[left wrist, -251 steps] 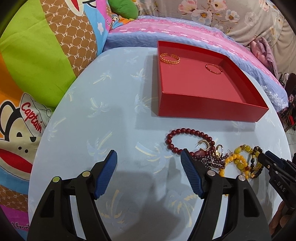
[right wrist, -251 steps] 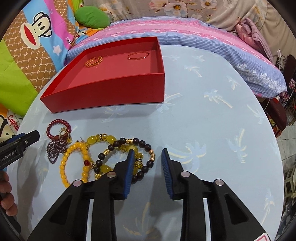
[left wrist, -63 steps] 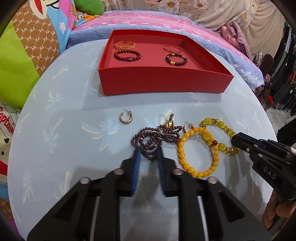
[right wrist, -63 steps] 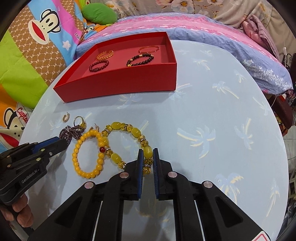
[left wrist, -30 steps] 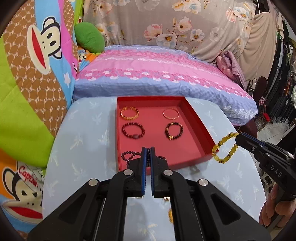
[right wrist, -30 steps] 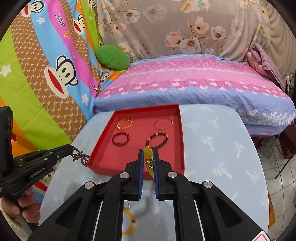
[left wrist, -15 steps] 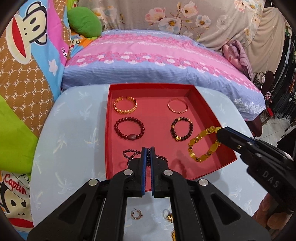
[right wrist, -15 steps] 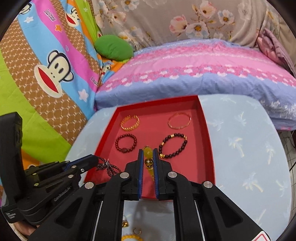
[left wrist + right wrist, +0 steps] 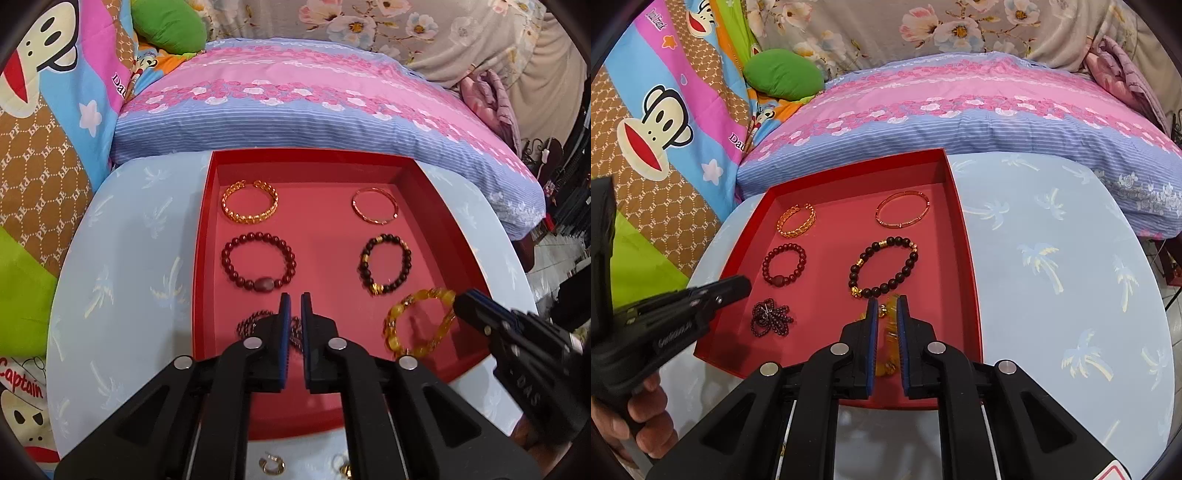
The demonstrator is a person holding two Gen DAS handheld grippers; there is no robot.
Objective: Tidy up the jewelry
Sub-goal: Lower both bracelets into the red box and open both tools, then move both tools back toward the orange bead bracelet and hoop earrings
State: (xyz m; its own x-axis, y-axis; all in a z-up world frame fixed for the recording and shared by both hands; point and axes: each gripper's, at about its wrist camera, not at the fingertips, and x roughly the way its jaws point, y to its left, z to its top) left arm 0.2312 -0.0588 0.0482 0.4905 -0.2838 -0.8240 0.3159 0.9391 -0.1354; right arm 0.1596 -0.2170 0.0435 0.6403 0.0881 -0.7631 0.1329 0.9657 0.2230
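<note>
A red tray on the round table holds a gold chain bracelet, a thin gold bangle, a dark red bead bracelet and a black bead bracelet. My left gripper hovers over the tray's near left, jaws slightly parted, above the small dark purple bead strand, which lies on the tray floor. My right gripper is at the near right, jaws slightly parted around the yellow bead bracelet, which rests on the tray.
Loose gold earrings lie on the light blue palm-print tablecloth in front of the tray. A pink and blue striped cushion lies behind the table. A monkey-print blanket is at the left.
Both grippers have lowered into the tray. The purple strand and the yellow bracelet now lie on the tray floor, and both pairs of jaws have parted slightly.
</note>
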